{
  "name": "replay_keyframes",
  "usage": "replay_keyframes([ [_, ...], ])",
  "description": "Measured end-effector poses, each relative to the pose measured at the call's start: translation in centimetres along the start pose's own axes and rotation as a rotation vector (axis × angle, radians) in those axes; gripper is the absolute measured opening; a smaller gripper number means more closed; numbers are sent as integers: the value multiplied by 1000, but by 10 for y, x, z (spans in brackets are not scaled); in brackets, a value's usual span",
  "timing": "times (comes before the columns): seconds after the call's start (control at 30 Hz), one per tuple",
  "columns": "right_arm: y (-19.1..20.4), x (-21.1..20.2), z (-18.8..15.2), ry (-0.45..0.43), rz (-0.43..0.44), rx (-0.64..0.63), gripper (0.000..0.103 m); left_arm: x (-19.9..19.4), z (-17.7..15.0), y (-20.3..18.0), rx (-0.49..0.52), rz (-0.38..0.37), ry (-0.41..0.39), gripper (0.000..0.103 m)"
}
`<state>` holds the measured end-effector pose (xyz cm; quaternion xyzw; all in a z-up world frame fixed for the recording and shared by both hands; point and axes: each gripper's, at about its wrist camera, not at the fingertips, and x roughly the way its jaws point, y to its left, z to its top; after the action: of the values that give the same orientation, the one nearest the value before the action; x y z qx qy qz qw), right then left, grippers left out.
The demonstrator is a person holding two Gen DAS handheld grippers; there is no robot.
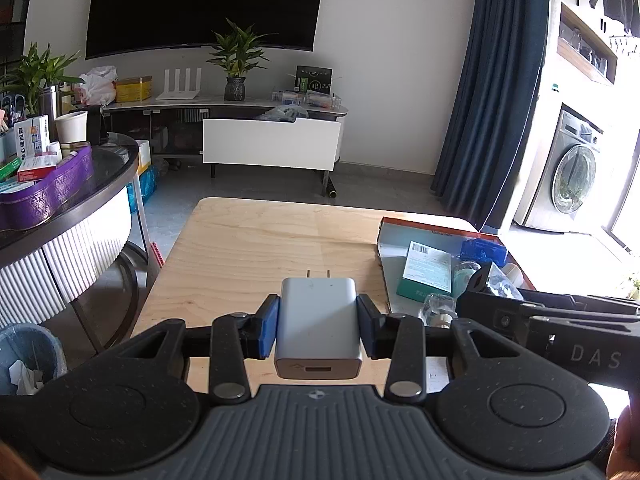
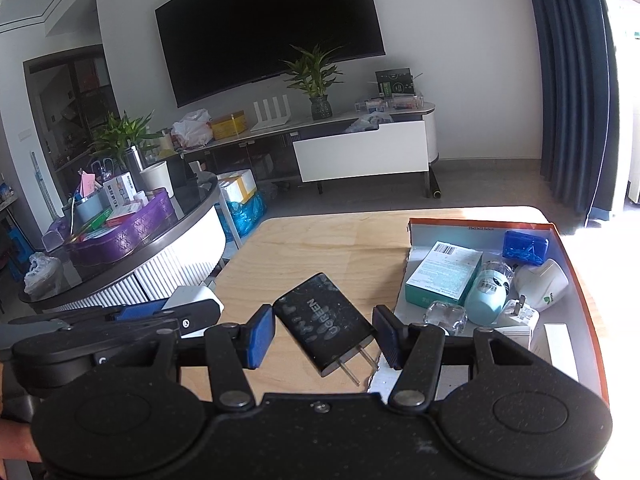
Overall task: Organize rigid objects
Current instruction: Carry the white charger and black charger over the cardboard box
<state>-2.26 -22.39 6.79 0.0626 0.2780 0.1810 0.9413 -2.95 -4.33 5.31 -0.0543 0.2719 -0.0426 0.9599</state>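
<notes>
My left gripper (image 1: 318, 320) is shut on a white wall charger (image 1: 318, 332), its prongs pointing away from me over the wooden table (image 1: 248, 248). My right gripper (image 2: 324, 336) is shut on a black charger (image 2: 324, 320) that sits slantwise between the blue pads (image 2: 260, 336), prongs toward the camera. To the right lies a shallow orange-rimmed box (image 2: 480, 224). It holds a green-and-white carton (image 2: 444, 276), a blue case (image 2: 525, 245), a pale blue bottle (image 2: 488, 296), a white plug adapter (image 2: 540, 284) and other small items. The two grippers are side by side, left of the box.
A round dark table (image 1: 100, 200) with a purple tray (image 1: 52, 188) of cartons stands to the left. A waste bin (image 1: 28, 356) sits on the floor below it. Beyond the table's far edge are a TV stand (image 1: 272, 148), a curtain and a washing machine (image 1: 572, 176).
</notes>
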Motion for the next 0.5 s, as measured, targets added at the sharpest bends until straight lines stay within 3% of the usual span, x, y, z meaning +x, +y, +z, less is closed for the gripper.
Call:
replay_keyframes([
  [0.5, -24, -17, -2, -23, -45, 35, 66, 0, -3, -23, 19, -62, 6, 41],
])
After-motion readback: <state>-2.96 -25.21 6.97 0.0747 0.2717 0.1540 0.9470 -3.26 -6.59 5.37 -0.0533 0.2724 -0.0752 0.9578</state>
